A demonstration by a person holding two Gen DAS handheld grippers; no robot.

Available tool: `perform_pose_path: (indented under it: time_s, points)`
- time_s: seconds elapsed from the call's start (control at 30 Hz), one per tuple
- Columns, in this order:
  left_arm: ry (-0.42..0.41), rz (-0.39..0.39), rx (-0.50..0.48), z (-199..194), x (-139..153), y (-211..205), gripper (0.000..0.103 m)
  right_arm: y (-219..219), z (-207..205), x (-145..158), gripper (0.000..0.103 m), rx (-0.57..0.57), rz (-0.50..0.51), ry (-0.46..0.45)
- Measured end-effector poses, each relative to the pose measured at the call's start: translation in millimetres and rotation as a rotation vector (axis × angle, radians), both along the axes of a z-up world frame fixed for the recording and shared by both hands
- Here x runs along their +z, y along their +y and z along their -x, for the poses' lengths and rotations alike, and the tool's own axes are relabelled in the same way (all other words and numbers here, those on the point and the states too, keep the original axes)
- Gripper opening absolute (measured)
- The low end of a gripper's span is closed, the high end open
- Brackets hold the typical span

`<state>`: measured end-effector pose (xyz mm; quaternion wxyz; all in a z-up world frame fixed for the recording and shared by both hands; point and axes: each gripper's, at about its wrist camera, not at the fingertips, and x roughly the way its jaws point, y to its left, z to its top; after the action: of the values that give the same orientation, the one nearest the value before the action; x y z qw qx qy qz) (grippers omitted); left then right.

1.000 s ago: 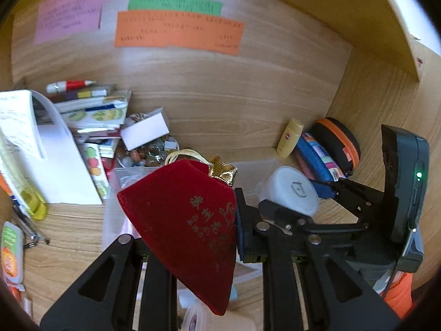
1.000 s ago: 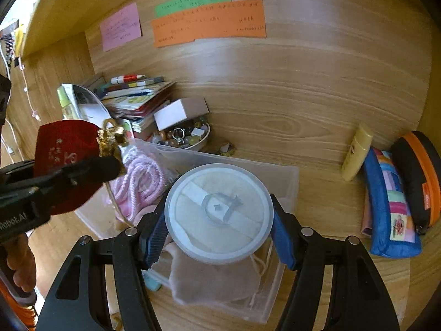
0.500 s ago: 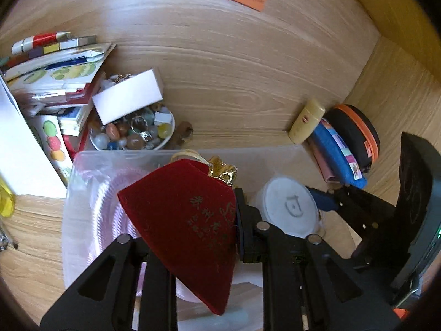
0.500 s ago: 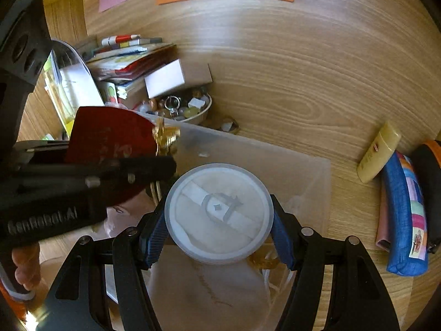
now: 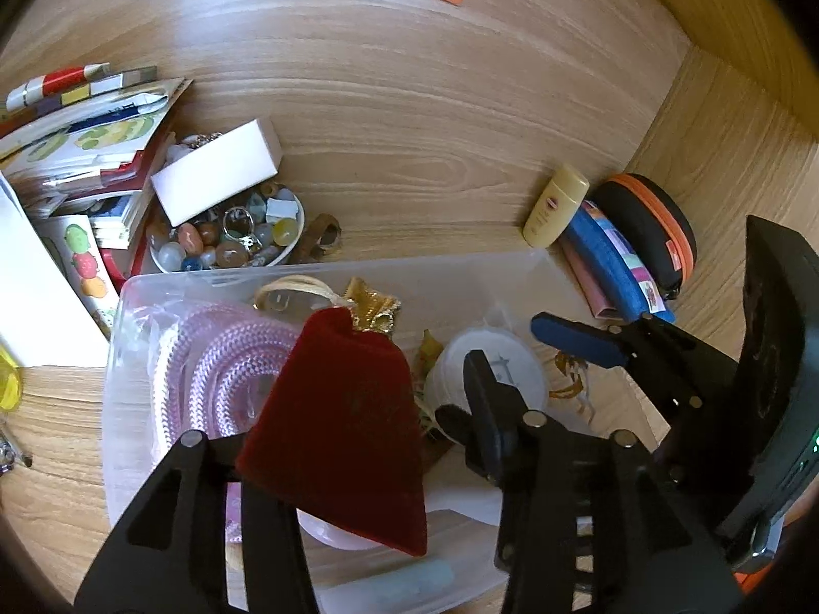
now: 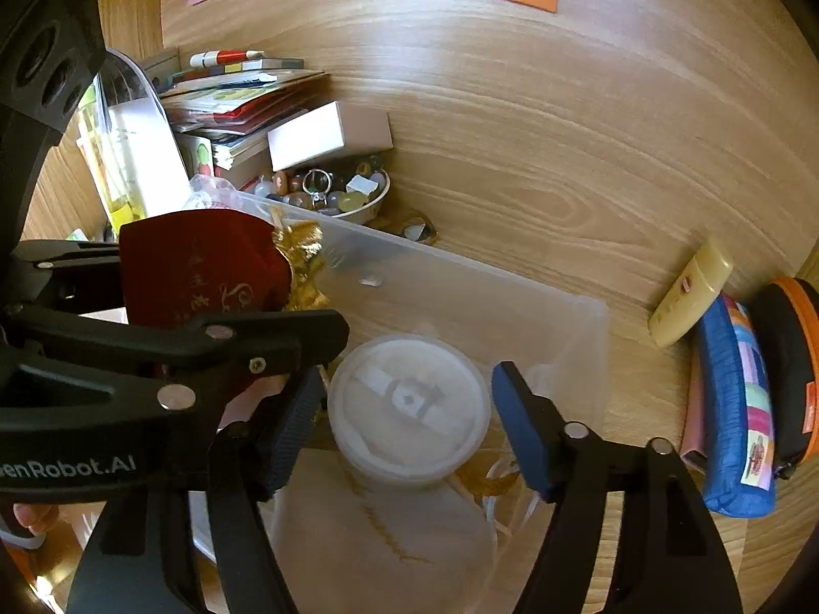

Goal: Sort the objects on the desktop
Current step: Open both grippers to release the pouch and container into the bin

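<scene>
A red velvet pouch [image 5: 338, 460] with a gold top hangs over the clear plastic bin [image 5: 460, 271]. It leans on one finger of my left gripper [image 5: 358, 404], whose jaws are opening; a gap shows at the other finger. A round white lidded container [image 6: 407, 404] sits in the bin [image 6: 460, 281] on a beige cloth bag. My right gripper [image 6: 407, 389] straddles it while its jaws are opening, and its blue pads stand just off the rim. In the right wrist view the pouch [image 6: 205, 266] is at the left. A pink rope [image 5: 225, 358] lies coiled in the bin.
Behind the bin are a bowl of beads and rings [image 5: 230, 245], a white box [image 5: 215, 174] and a stack of booklets [image 5: 87, 143]. At the right lie a yellow tube [image 5: 555, 204], a blue pencil case [image 5: 614, 266] and a black-and-orange case [image 5: 650, 225]. A wooden back wall with paper notes closes the space.
Both grippers came down over the bin. Since then both sets of jaws have widened: the pouch is no longer pinched, and the container has dropped away from the right pads into the bin.
</scene>
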<state>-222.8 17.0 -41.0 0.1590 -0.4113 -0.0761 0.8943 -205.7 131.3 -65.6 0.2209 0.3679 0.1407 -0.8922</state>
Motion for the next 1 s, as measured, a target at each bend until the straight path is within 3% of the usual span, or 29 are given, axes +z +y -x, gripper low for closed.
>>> perform_pose_path:
  time_s: [0.13, 0.23, 0.37, 0.5, 0.77, 1.0]
  points:
    - [0.013, -0.014, 0.014, -3.5, 7.2, -0.4, 0.054, 0.0, -5.8, 5.4, 0.082, 0.003, 0.004, 0.034]
    - [0.048, -0.026, 0.029, -10.8, 20.2, -1.7, 0.068, 1.4, -10.2, 11.2, 0.087, 0.002, 0.01, 0.056]
    - [0.114, 0.01, 0.054, -27.5, 39.4, -1.2, 0.075, 2.8, -15.2, 19.1, 0.089, -0.007, 0.01, 0.087]
    - [0.165, 0.047, 0.082, -46.6, 55.0, -5.2, 0.091, 5.4, -21.0, 29.6, 0.097, 0.011, 0.035, 0.103]
    - [0.226, 0.094, 0.148, -88.4, 69.3, -24.2, 0.098, 15.6, -40.5, 50.1, 0.098, -0.001, 0.074, 0.13]
    - [0.206, 0.109, 0.155, -121.0, 53.8, -34.3, 0.099, 33.7, -74.8, 57.9, 0.103, -0.025, 0.087, 0.165]
